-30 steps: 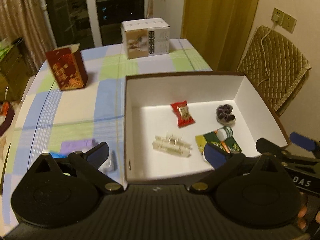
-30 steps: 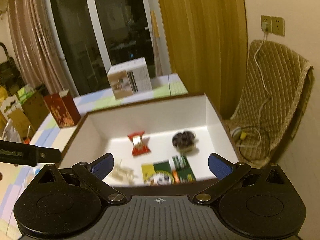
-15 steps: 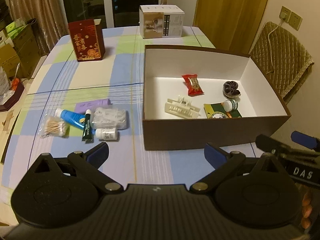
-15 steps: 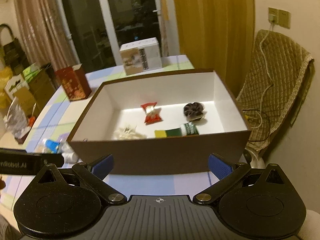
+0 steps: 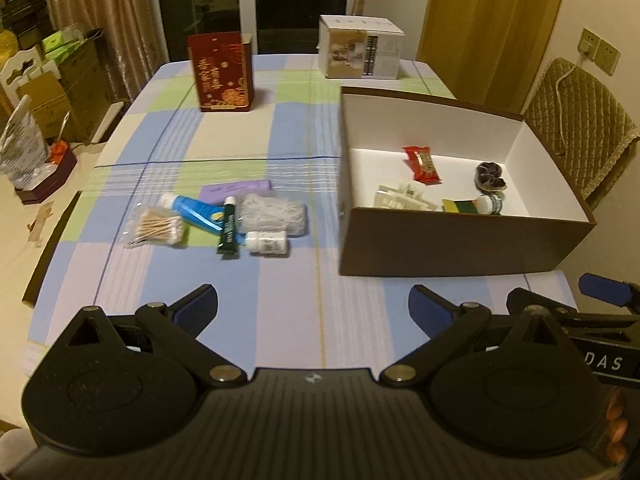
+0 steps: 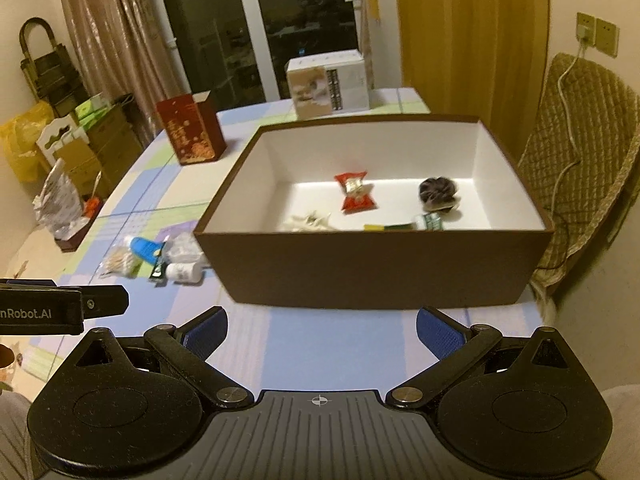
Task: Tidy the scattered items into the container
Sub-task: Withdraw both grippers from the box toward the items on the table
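A brown box with a white inside (image 5: 460, 248) (image 6: 372, 268) stands on the checked tablecloth. In it lie a red snack packet (image 5: 422, 163), a dark scrunchie (image 5: 489, 176), a cream hair clip (image 5: 402, 197) and a green-yellow packet with a small bottle (image 5: 476, 205). Left of the box lies a cluster: a cotton swab bag (image 5: 158, 227), a blue tube (image 5: 196, 213), a dark green tube (image 5: 229, 228), a small white bottle (image 5: 267, 243), a clear bag (image 5: 274, 214) and a purple pack (image 5: 236, 190). My left gripper (image 5: 313, 312) and right gripper (image 6: 322, 334) are both open and empty, near the table's front edge.
A red patterned box (image 5: 222, 76) and a white carton (image 5: 360, 53) stand at the far side of the table. A padded chair (image 6: 580, 160) is right of the brown box. Cardboard boxes and bags (image 6: 68, 148) crowd the floor at left.
Both grippers have pulled back from above the brown box toward the table's front edge. The scattered cluster has come into the left view. Both stay open.
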`<state>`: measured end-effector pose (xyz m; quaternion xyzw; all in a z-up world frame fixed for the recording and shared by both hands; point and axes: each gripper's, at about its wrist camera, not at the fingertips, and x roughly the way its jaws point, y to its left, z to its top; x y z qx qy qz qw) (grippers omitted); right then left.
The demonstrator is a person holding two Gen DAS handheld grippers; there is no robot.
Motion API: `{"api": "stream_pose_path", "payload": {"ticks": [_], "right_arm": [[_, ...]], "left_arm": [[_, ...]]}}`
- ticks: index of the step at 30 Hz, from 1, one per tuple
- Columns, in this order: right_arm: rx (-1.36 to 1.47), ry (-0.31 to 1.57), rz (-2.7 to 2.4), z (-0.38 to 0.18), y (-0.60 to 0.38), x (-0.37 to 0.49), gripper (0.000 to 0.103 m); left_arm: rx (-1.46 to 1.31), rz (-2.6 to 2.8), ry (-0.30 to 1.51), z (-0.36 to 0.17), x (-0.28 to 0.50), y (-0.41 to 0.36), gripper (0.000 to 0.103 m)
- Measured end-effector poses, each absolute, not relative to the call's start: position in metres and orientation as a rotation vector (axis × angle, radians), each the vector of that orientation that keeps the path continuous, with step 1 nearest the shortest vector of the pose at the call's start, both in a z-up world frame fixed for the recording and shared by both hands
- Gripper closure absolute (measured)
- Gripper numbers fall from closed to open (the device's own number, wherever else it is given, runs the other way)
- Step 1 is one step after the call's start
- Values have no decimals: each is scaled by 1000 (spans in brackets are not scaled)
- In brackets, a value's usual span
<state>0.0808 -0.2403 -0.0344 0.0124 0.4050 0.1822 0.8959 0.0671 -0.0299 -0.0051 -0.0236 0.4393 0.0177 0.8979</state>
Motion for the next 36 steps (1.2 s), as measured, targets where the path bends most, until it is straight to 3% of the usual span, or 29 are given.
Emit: {"api": "stream_pose_path", "payload": {"ticks": [11,19,24,32,35,36], "right_arm": [[-22,908,509,-48,-193,78,0],[-229,773,720,-27,-150,88,0],[-300,713,793,-22,-136,101,0],[-182,807,786,-58,-116,98,0],[-144,830,744,-72,-95,99,0],[-130,834,733,-77,-89,101,13]], "left_arm": [[-71,90,918,-19,51,15,3],[-59,141,912,-28,48,58,4],[-63,129,902,-33,56,73,9],[-45,78,920,-51,73,95,24],[-31,73,927,-57,80,109,25],[-27,72,928,-59,84,114,25]]}}
